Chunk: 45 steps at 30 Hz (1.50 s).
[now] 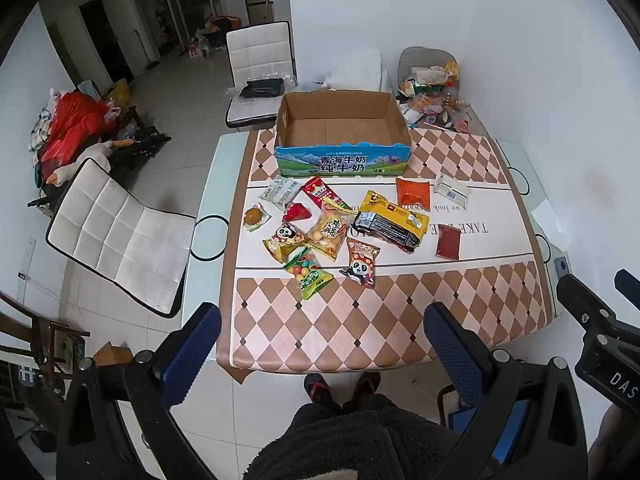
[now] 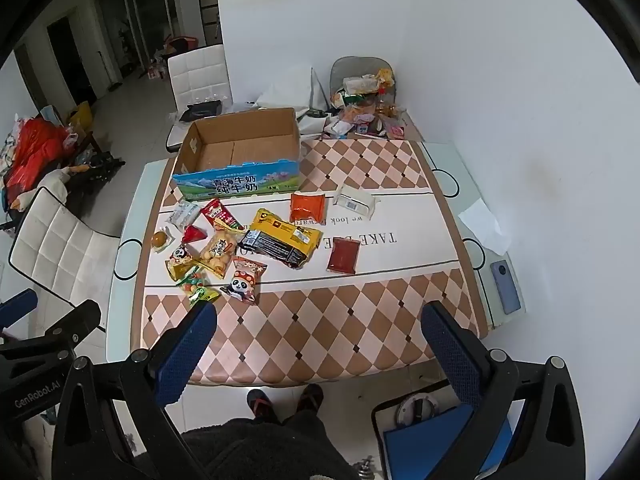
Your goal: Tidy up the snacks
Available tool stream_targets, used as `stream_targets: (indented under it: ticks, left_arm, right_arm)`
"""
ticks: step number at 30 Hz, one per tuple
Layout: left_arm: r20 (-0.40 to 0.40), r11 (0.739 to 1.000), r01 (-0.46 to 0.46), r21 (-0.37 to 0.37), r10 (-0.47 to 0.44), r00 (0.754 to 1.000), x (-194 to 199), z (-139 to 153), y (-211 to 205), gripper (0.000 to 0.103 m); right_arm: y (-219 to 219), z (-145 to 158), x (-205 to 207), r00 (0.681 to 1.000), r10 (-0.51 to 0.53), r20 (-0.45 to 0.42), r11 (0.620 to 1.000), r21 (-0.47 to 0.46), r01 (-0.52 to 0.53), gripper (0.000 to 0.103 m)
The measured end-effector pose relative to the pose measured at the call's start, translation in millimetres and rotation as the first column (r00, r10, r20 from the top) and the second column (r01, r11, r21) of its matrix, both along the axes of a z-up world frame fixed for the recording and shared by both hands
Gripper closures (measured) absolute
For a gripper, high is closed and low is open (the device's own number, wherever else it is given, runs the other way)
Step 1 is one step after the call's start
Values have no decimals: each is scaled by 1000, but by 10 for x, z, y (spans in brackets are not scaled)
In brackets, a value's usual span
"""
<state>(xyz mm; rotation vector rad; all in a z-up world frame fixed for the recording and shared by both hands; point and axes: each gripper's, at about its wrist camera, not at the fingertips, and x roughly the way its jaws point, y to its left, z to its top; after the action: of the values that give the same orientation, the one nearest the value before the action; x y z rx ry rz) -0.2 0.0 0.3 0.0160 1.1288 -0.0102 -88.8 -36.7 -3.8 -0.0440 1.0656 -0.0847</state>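
A: What is the biggest thing here?
B: One glass-edged table with a brown-and-pink diamond-patterned cloth (image 1: 360,320). On its far half stands one open cardboard box with a blue printed front (image 1: 343,132), nothing visible inside.

A: And the snacks?
B: Twelve packets lie loose on the cloth's white band, just in front of the box. The largest is one yellow-and-black long packet (image 1: 390,220). There are two panda-printed pouches (image 1: 362,266), one clear bag of round biscuits (image 1: 328,232), one green bag of coloured candies (image 1: 309,272), one orange packet (image 1: 413,194), one dark red flat sachet (image 1: 448,241), two white packets (image 1: 452,192), one red strip packet, one red triangular one, and one small round bun in clear wrap (image 1: 253,216).

A: The grippers?
B: The left gripper (image 1: 320,344) and right gripper (image 2: 316,340) both hover near the table's near edge, blue-padded fingers wide apart, holding nothing.

A: Anything unclear?
B: The heap beyond the box (image 1: 434,96) is too jumbled to count, and packet lettering is mostly unreadable.
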Motion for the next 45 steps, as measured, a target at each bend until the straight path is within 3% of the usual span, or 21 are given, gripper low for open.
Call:
stream_targets:
  ticks: [45]
  left_arm:
    - [22, 1000, 3, -11, -2, 1000, 0, 72, -50, 0]
  right_arm:
    - [54, 252, -139, 999, 4, 32, 1000, 1, -4, 0]
